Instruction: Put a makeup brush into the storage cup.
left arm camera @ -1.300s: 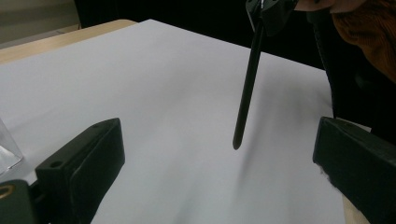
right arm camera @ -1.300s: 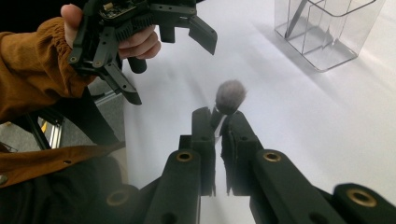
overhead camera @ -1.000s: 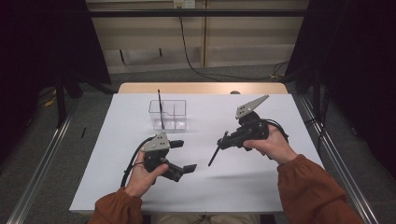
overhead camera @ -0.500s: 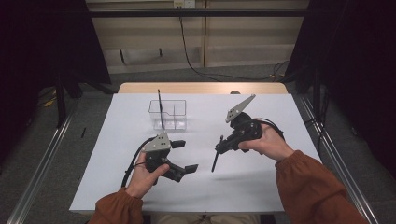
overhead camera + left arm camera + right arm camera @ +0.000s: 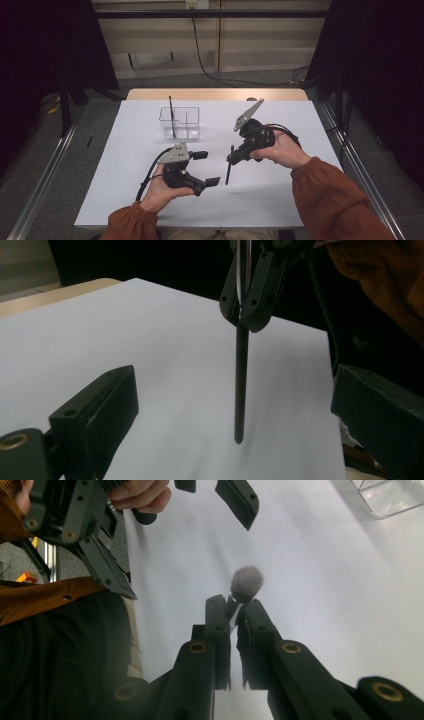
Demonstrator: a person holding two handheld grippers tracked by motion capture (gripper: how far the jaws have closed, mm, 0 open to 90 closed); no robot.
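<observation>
A: How are we holding the right tool [image 5: 230,161]?

B: We are tilting it down at centre frame, pinching a dark brush [image 5: 228,172] that is hanging below its jaws, above the bench [image 5: 300,195].

A: And the left tool [image 5: 207,168]?

B: We are keeping it spread, lower left. The brush tip is looking blurred.

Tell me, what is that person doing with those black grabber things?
The person holds a gripper in each hand over a white table. The right gripper is shut on a thin dark stick, which hangs with its tip above the table. The left gripper is open and holds nothing. Another stick stands in a clear box.
</observation>
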